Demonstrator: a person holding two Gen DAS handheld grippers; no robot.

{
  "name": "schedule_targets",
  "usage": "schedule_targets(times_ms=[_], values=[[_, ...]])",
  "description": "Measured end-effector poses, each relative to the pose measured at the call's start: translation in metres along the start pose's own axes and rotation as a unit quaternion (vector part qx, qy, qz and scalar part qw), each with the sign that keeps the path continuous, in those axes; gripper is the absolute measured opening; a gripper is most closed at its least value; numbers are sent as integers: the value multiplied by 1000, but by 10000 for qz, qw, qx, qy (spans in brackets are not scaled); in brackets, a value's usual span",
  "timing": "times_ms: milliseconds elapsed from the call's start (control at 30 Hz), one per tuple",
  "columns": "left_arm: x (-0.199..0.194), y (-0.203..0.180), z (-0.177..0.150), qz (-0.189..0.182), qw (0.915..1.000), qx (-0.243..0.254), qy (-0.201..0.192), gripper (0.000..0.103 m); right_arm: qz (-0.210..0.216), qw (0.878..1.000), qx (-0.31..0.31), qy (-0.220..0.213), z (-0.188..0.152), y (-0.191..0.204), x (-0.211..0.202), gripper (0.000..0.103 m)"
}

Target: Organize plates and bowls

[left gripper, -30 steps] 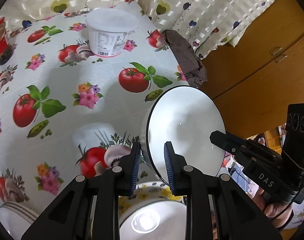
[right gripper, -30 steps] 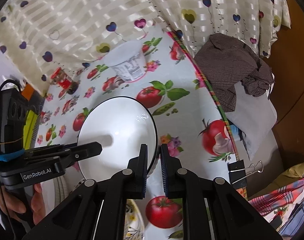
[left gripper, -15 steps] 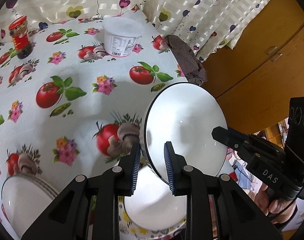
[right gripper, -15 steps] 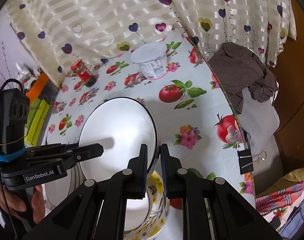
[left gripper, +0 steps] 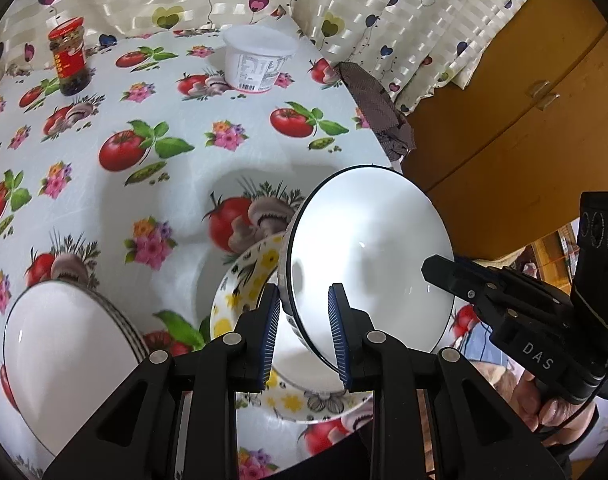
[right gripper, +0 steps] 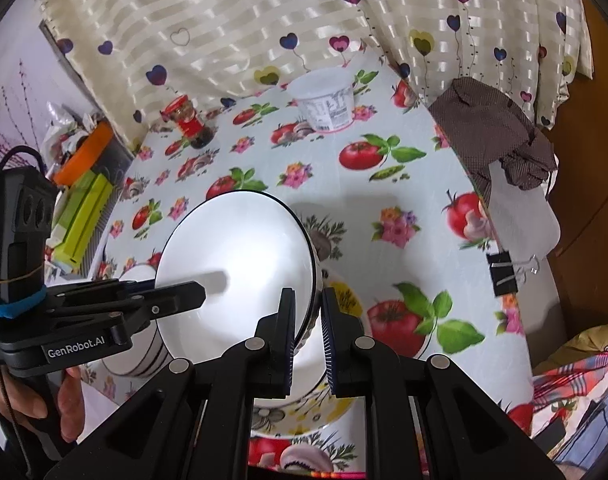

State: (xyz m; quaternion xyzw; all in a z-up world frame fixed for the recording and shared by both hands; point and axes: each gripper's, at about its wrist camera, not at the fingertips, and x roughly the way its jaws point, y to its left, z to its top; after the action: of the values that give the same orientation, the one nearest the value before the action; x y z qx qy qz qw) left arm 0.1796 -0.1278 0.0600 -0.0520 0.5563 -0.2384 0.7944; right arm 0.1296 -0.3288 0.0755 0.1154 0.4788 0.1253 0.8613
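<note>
Covering the whole table (left gripper: 232,184) is a glossy white oilcloth printed with tomatoes, mushrooms and pink flowers, and a cream curtain (right gripper: 264,20) with little hearts hangs along its far side. At the left edge, in the right wrist view, boxes in green and orange (right gripper: 84,184) crowd a ledge beside the table. A red-lidded jar (left gripper: 68,56) stands at the far left of the cloth, and a white plastic tub (left gripper: 258,60) sits further right, both near the curtain and well apart from each other. Between them and the near side the cloth is bare, a wide stretch of open room.

Nearer, at the left, a stack of white bowls with dark rims (left gripper: 64,344) rests on the cloth. Beside it to the right lies a plate with yellow flowers (left gripper: 240,292), close to the near edge. Above that plate a white bowl with a thin dark rim (left gripper: 367,256) is held tilted, clear of the cloth. The left gripper (left gripper: 304,332) is clamped on its rim at one side, and the right gripper (right gripper: 307,336) pinches the opposite rim.

On the right the table ends in a curved edge, where a brown dotted cloth (right gripper: 499,128) is draped and a black binder clip (right gripper: 503,276) bites the oilcloth. Beyond it stand wooden cabinet doors (left gripper: 523,92).
</note>
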Motion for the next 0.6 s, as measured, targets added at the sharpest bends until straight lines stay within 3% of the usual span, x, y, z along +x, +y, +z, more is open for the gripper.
schedule_targets(times_ms=[600], values=[[23, 9, -32, 161, 9989, -85, 435, 25, 14, 9994, 60, 346, -30, 2, 20, 13]])
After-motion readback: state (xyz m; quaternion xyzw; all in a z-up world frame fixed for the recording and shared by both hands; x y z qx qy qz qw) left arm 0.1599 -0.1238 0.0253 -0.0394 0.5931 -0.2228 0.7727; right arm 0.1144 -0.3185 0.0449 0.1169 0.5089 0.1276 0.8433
